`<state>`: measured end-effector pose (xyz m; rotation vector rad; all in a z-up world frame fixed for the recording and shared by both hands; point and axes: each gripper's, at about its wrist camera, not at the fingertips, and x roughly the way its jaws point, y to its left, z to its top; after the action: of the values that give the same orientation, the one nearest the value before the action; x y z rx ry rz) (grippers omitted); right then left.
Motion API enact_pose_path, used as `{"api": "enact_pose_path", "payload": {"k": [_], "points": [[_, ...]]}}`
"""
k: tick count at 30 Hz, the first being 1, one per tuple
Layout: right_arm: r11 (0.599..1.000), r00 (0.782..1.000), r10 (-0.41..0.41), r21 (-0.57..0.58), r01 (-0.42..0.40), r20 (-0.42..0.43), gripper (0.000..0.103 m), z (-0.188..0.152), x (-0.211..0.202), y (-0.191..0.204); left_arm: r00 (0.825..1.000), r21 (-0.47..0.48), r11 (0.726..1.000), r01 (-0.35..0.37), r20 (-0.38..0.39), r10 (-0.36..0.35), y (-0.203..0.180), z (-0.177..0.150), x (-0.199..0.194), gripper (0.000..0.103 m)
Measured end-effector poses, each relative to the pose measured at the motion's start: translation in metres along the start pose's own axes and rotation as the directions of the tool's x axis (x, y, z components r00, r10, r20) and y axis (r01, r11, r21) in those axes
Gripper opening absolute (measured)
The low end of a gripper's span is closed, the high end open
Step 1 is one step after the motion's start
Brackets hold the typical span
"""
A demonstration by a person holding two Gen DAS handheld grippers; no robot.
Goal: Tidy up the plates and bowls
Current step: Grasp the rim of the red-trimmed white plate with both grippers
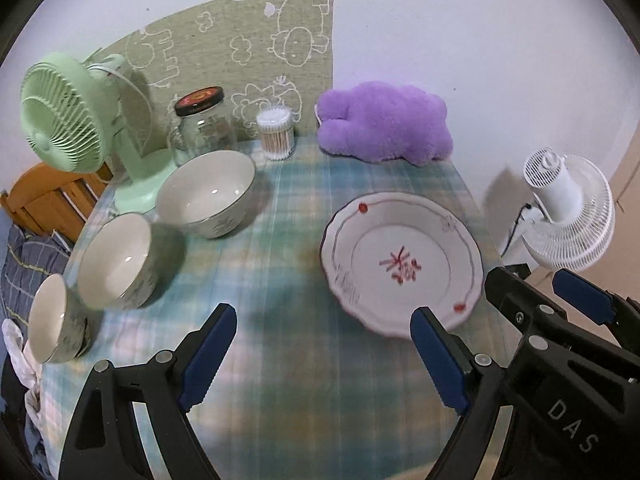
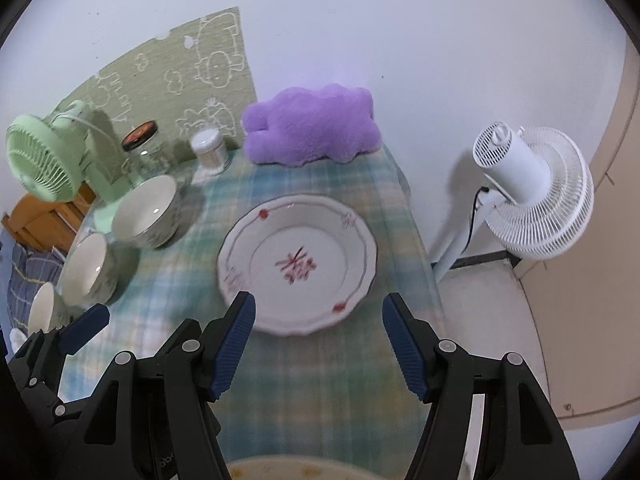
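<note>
Plate (image 2: 298,264), white with a scalloped rim and red floral marks, lies flat on the plaid tablecloth (image 2: 320,384) at mid-frame, just ahead of the right gripper (image 2: 318,346), whose jaws stand spread and empty. Left gripper (image 1: 320,360) hovers likewise released, plate off its right finger. Three bowls (image 1: 208,194) line the left side, upright.
</note>
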<state>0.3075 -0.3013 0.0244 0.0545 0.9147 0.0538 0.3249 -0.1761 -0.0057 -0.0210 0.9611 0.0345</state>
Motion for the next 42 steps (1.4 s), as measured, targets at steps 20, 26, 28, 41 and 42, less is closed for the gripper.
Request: {"api": "enact_pose_path", "payload": {"k": [20, 26, 28, 41, 42], "points": [[0.999, 0.996, -0.016, 0.038, 0.019, -0.082, 0.068, 0.041, 0.129, -0.029, 0.993, 0.001, 0.997, -0.077, -0.089, 0.077, -0.019, 0.031, 0.112, 0.078], [0.999, 0.994, -0.047, 0.012, 0.049, -0.095, 0.059, 0.038, 0.148, -0.029, 0.990, 0.014, 0.998, -0.063, -0.122, 0.064, -0.018, 0.028, 0.130, 0.060], [0.998, 0.993, -0.056, 0.005, 0.057, -0.108, 0.056, 0.037, 0.152, -0.029, 0.990, 0.013, 0.999, -0.051, -0.131, 0.052, -0.019, 0.026, 0.133, 0.058], [0.999, 0.986, -0.050, -0.014, 0.048, -0.157, 0.053, 0.024, 0.144, -0.019, 0.988, 0.039, 0.997, -0.073, -0.133, 0.078, -0.007, 0.013, 0.113, 0.055], [0.999, 0.986, -0.044, -0.016, 0.042, -0.161, 0.053, 0.021, 0.142, -0.017, 0.987, 0.033, 0.997, -0.075, -0.142, 0.079, -0.003, 0.010, 0.111, 0.055]]}}
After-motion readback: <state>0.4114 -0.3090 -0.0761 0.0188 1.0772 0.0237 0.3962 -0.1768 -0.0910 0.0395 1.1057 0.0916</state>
